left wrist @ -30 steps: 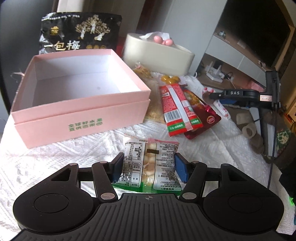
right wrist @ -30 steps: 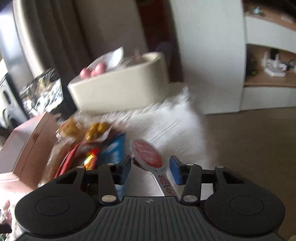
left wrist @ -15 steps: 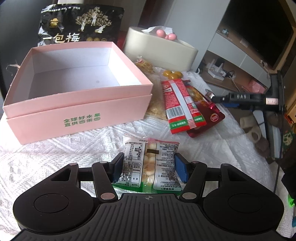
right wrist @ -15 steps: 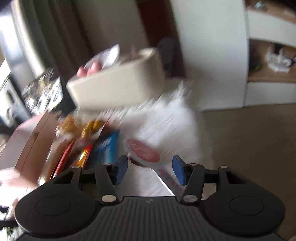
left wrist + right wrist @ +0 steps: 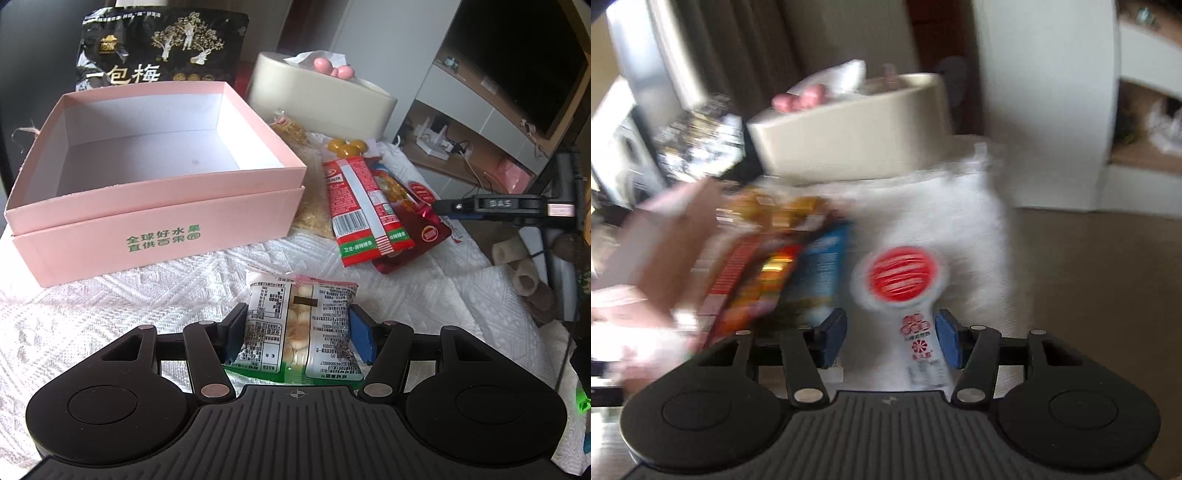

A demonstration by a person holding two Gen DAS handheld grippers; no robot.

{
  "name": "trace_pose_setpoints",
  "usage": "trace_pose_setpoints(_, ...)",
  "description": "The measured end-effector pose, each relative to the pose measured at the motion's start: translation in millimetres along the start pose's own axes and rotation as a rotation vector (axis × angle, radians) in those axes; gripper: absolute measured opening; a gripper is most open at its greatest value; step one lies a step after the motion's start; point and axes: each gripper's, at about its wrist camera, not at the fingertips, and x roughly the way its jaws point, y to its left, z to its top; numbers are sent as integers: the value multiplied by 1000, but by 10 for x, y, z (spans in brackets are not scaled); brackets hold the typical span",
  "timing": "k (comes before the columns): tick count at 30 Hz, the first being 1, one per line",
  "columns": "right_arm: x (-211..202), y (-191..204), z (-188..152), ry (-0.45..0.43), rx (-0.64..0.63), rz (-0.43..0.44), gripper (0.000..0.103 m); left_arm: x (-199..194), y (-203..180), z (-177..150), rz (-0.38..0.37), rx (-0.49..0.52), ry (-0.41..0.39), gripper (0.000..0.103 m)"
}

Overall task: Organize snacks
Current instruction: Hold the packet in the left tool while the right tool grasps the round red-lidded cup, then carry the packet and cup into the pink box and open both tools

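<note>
My left gripper (image 5: 295,328) is shut on a white and green snack packet (image 5: 301,325) and holds it in front of an open, empty pink box (image 5: 155,221). A red snack packet (image 5: 364,206) lies on a dark red packet (image 5: 417,221) to the right of the box. In the blurred right wrist view my right gripper (image 5: 890,339) is open. A white lollipop-shaped packet with a red disc (image 5: 901,277) lies between its fingers. A blue packet (image 5: 823,269) and red and orange packets (image 5: 753,280) lie to its left.
A black snack bag (image 5: 162,48) stands behind the pink box. A cream oval container (image 5: 321,96) with pink balls sits at the back, also in the right wrist view (image 5: 849,133). A white textured cloth (image 5: 92,314) covers the table. The other gripper (image 5: 506,206) shows at right.
My left gripper has risen with the packet, so the box interior shows more. My right gripper has moved forward over the lollipop-shaped packet and its jaws have widened.
</note>
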Motion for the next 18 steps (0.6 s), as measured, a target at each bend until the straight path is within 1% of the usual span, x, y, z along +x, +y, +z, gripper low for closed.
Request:
trace_pose_setpoints(2, -86, 74, -6, -36, -47, -24, 53, 10, -8, 3, 3, 1, -2, 64)
trace_pose_setpoints(3, -100, 108, -10, -52, -77, -56, 53, 14, -10, 3, 4, 0, -3, 64)
trace_pose_setpoints(5, -63, 165, -28, -75, -140, -151, 53, 19, -14, 0, 9, -2, -6, 64)
trace_pose_setpoints(7, 36, 199, -40, -75, -206, -206, 53, 16, -20, -7, 12, 0, -7, 64)
trace_pose_setpoints(8, 82, 200, -33, -72, -226, -213, 54, 12, -19, -10, 13, 1, -6, 64)
trace_pose_setpoints(10, 125, 186, -16, -84, -238, -192, 64, 12, -16, -10, 13, 1, -3, 64)
trace_pose_setpoints(15, 291, 202, 64, -53, -274, -147, 66, 24, -19, -7, 15, 1, -3, 64)
trace_pose_setpoints(16, 329, 213, 62, -37, -284, -144, 67, 24, -20, -11, 15, 1, -4, 64)
trace_pose_setpoints(18, 351, 225, 73, -41, -287, -144, 67, 25, -18, -16, 15, 0, -6, 64)
